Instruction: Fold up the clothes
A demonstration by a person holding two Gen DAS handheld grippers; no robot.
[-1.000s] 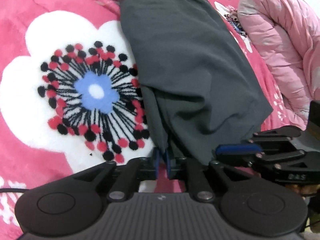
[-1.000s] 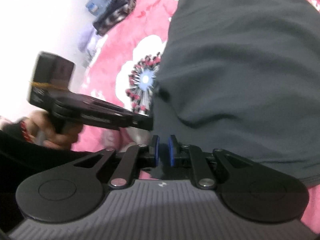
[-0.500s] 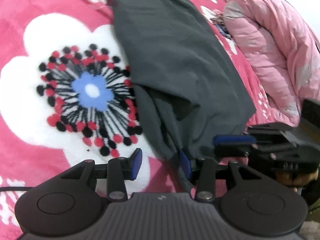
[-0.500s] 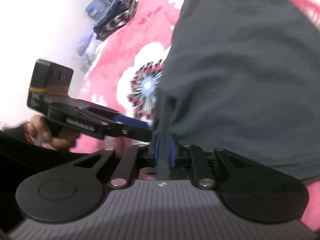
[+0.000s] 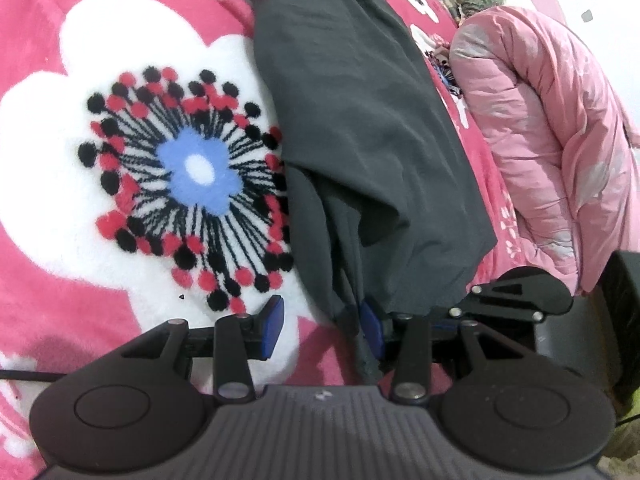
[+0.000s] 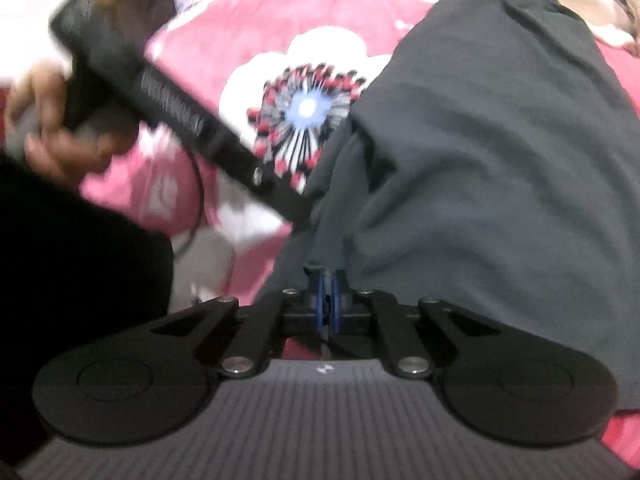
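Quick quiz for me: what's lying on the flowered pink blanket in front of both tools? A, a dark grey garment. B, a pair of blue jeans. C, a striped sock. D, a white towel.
A: a dark grey garment lies across the blanket beside the big flower print; the right tool is shut on its near edge, while the left tool stands open.

A dark grey garment (image 5: 360, 120) lies stretched lengthwise over a pink fleece blanket (image 5: 36, 32), its left edge overlapping a large white flower print (image 5: 120, 60). Its near end is bunched into soft folds and layered, narrowing to a gathered corner that hangs lowest
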